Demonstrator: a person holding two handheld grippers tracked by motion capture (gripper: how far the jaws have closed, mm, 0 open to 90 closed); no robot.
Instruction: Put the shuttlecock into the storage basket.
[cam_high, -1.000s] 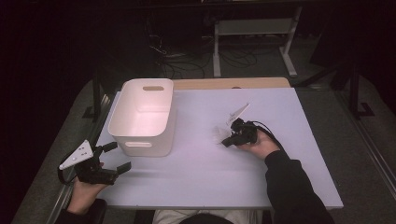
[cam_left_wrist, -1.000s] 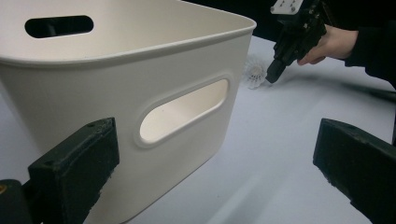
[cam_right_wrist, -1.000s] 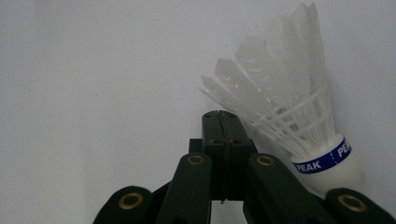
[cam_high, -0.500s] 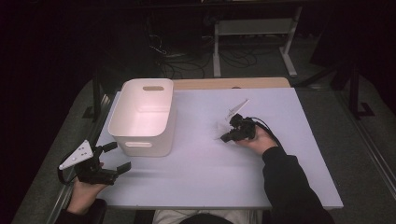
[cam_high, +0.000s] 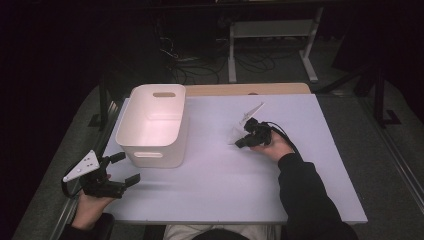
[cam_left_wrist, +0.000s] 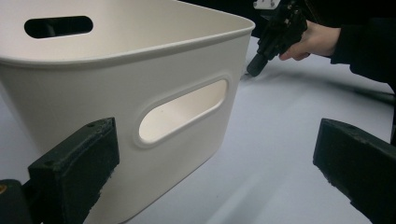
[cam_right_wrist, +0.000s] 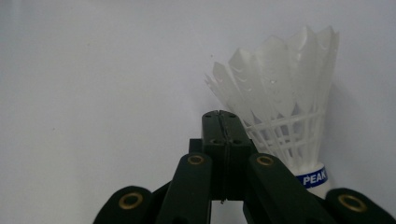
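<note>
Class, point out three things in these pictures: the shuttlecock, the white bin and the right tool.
shuttlecock (cam_right_wrist: 285, 112), right gripper view, on its white feathers.
white bin (cam_high: 150, 159), high view, on its near wall.
right tool (cam_right_wrist: 223, 122), right gripper view, at its jaw tips.

White bin (cam_high: 155, 125) w/ handle slots on lavender table (cam_high: 300, 200), cables (cam_high: 195, 67) on floor behind.

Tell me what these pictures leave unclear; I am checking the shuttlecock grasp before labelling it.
- Right gripper view: the shuttlecock has its cork base hidden behind the right gripper, whose jaws are shut together; contact cannot be told.
- High view: the shuttlecock is too small and blurred beside the right gripper.
- Left gripper view: the white bin has its floor hidden by its near wall and is cut off by the left edge.
</note>
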